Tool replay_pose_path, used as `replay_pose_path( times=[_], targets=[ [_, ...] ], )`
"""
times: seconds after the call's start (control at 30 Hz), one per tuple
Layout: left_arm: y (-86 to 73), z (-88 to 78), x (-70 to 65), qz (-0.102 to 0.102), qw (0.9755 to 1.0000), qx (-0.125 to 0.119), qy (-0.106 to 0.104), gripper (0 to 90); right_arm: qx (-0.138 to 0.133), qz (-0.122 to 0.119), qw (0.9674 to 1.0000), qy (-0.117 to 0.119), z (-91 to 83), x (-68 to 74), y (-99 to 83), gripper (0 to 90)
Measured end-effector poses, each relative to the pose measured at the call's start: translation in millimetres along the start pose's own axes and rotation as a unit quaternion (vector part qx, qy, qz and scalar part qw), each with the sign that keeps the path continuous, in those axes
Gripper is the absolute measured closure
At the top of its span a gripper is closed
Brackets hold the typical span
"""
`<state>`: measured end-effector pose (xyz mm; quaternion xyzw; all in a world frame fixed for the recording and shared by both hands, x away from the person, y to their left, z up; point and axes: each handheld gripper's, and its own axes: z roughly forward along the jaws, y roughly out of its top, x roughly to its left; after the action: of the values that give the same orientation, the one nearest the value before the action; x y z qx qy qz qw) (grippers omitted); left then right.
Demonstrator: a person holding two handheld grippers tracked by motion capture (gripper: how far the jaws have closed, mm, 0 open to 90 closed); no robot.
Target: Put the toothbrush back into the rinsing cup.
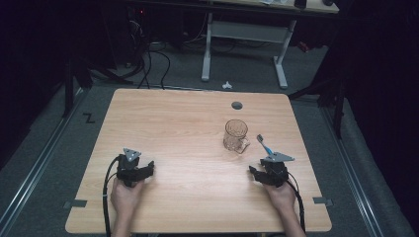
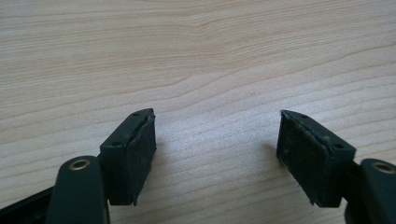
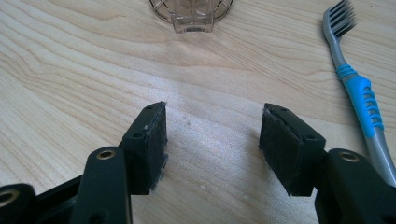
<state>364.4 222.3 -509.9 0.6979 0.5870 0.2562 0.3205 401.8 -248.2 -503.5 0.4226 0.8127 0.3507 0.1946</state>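
Black rubber-faced pads (image 2: pixel 135 158) of the left gripper (image 2: pixel 217 156) rise from the bottom of the left gripper view, spread wide apart with nothing between them but bare pale wood grain. Seen from the high view, that left gripper (image 1: pixel 134 169) sits at the lower left of the table (image 1: pixel 163 123), held by a hand (image 1: pixel 126 197) entering from the bottom edge, a black cable trailing back beside the forearm. At the lower right of that frame the right gripper (image 1: pixel 269 173) is held the same way, and in the right gripper view its jaws also stand released and empty over the wood, the right gripper (image 3: pixel 212 149) resting low on the tabletop. The surface is a light wood-grain tabletop with rounded corners and a small round grommet hole (image 1: pixel 237 105) near its far edge. Around it lies grey carpeted floor in a dark room, with a white-legged desk (image 1: pixel 244 34) at the top of the frame and black cables (image 1: pixel 148 64) on the floor at upper left. A clear glass mug (image 1: pixel 235 136) stands upright right of centre, its handle turned toward the lower right, and it looks empty; its base shows at the top edge of the right gripper view, mug (image 3: pixel 191 14). A toothbrush (image 1: pixel 264 144) with a grey and blue handle lies flat just right of the mug, apart from it, toothbrush (image 3: pixel 359 88) running down the right side of the right gripper view, bristles at the upper end.
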Motion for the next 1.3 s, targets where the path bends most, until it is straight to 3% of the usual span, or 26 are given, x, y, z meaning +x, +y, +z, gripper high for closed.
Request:
replay_pose_path(
  times=[0.53, 0.67, 0.83, 0.97, 1.3],
  targets=[
    [0.1, 0.1, 1.1, -0.004, 1.0000, -0.001, -0.001, 29.1, -0.001, 0.000, 1.0000, 0.000, -0.2, 0.2, -0.2, 43.1],
    [0.1, 0.1, 1.1, -0.004, 1.0000, -0.001, -0.001, 29.0, -0.003, 0.002, 1.0000, -0.002, -2.4, 2.5, -1.9, 49.3],
    [-0.1, -0.2, 0.1, -0.001, 1.0000, 0.001, 0.001, 28.6, -0.003, 0.004, 1.0000, -0.005, -3.0, 2.9, -2.5, 50.5],
    [-0.3, -0.5, 0.0, 0.000, 1.0000, 0.001, -0.001, 28.6, -0.006, 0.004, 0.9999, -0.009, -4.5, 3.4, -3.5, 58.1],
    [-0.4, -0.7, 0.2, 0.001, 1.0000, 0.000, -0.002, 28.1, -0.018, -0.001, 0.9998, -0.008, -10.4, -0.1, -6.3, 61.5]
  ],
)
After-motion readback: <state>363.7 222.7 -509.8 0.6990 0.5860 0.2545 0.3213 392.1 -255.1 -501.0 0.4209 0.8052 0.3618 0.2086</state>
